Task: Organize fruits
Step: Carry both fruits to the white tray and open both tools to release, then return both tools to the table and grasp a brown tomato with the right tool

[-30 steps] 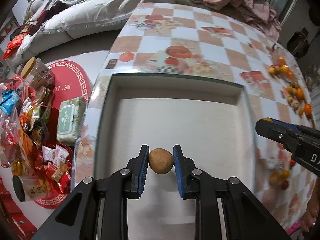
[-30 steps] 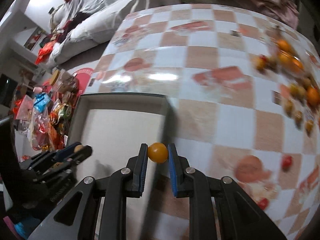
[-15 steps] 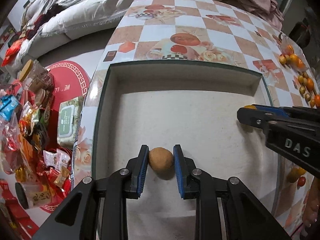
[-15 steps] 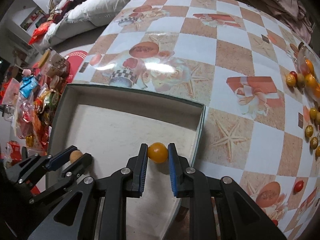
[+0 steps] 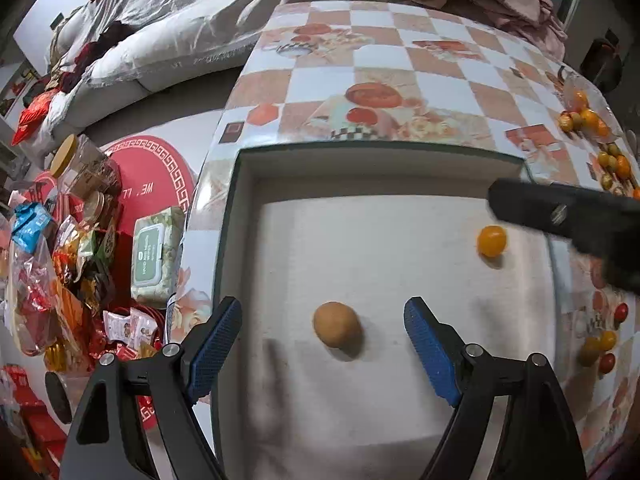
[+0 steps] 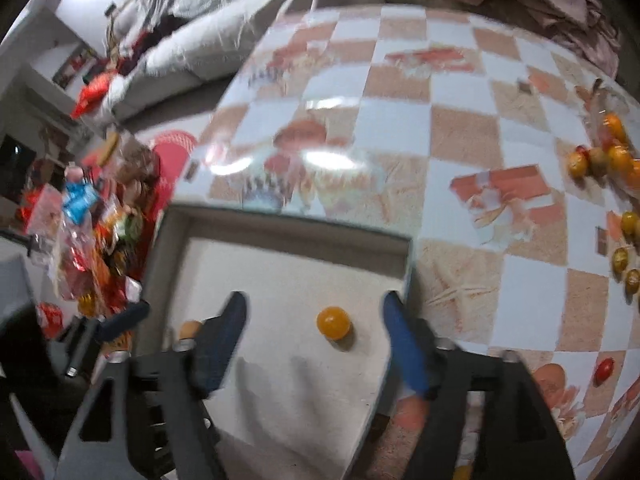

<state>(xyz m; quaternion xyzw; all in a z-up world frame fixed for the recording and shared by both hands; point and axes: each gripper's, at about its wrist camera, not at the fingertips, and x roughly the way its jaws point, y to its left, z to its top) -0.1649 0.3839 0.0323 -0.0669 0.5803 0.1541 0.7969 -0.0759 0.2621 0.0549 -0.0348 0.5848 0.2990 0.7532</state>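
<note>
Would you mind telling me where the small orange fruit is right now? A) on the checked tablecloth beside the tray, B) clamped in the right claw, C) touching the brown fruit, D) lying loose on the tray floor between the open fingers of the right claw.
D: the orange fruit lies free on the tray floor, with the right claw spread wide around it, touching neither finger.

i see wide bare floor in the tray, broken only by the brown fruit between my spread left fingers and the orange fruit near the right wall. the right gripper crosses that corner. the checkered tabletop beyond is open; loose fruits crowd its right edge.
</note>
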